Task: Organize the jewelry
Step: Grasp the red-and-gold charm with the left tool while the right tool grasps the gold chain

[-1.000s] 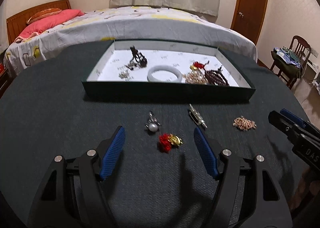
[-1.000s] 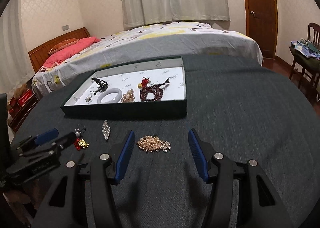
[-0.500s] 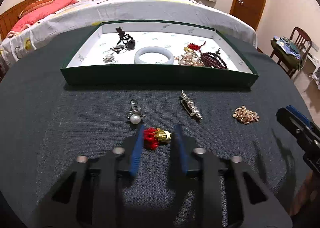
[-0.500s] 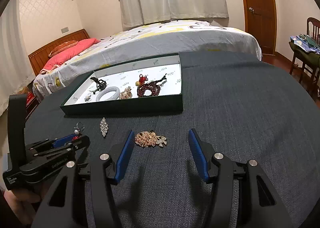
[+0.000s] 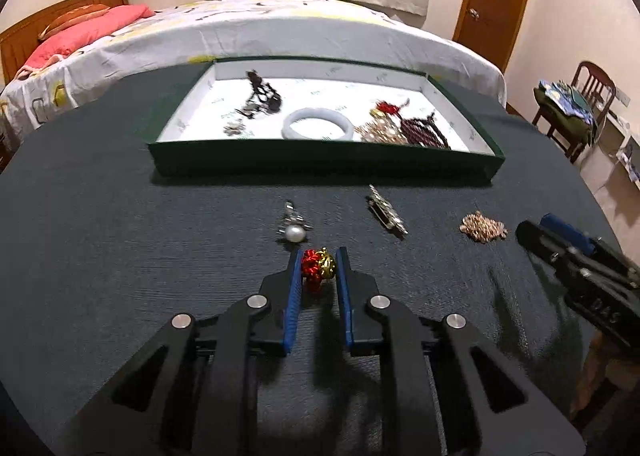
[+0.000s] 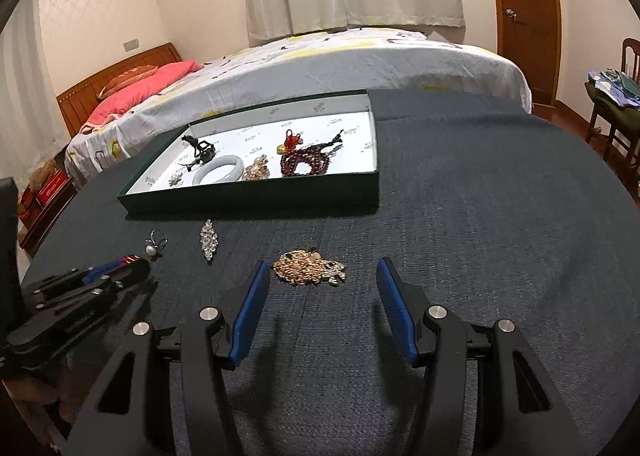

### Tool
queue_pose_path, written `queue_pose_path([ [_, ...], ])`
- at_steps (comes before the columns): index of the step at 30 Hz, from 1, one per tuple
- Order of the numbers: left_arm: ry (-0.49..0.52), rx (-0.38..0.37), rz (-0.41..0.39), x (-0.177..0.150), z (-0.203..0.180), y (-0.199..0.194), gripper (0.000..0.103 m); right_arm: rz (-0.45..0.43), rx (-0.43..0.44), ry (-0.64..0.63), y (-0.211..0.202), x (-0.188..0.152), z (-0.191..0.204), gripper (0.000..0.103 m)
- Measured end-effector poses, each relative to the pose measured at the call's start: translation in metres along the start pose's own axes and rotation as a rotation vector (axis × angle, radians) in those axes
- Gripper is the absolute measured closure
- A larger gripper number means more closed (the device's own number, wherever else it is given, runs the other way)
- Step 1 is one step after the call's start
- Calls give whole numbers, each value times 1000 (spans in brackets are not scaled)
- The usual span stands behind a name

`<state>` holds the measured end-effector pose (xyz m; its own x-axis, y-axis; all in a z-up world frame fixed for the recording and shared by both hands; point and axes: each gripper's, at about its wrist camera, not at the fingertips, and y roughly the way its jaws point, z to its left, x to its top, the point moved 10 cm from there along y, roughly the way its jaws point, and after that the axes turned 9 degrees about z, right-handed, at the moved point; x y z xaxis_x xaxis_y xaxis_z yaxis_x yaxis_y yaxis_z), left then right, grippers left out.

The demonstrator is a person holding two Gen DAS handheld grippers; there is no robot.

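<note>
The red-and-gold charm (image 5: 318, 264) is sitting between the blue pads of the left hand-held gripper (image 5: 319, 262), which is pinching it just above the tabletop (image 5: 120, 256). This looks like the pickup step; next it needs lifting over the tray (image 5: 320, 163) wall. The right hand-held gripper (image 6: 320, 280) is hanging spread wide beside the gold cluster (image 6: 308, 272).
</note>
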<state>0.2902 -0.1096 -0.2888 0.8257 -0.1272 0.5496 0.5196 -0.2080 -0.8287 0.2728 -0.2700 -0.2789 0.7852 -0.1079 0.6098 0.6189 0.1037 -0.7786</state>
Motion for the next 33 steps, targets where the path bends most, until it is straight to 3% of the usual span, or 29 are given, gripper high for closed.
queue_pose_path([
  [13, -81, 54, -31, 7, 59, -17, 87, 109, -34, -36, 37, 8, 13, 48],
  [20, -98, 50, -39, 9, 69, -17, 87, 123, -87, -96, 37, 5, 18, 49],
  [25, -100, 40, -33, 7, 69, -15, 87, 120, -81, -99, 34, 6, 14, 76],
  [28, -101, 36, -32, 7, 67, -14, 86, 117, -63, -105, 34, 7, 16, 86],
  [33, -101, 35, -37, 8, 66, -15, 87, 90, -45, -122, 28, 9, 21, 93],
])
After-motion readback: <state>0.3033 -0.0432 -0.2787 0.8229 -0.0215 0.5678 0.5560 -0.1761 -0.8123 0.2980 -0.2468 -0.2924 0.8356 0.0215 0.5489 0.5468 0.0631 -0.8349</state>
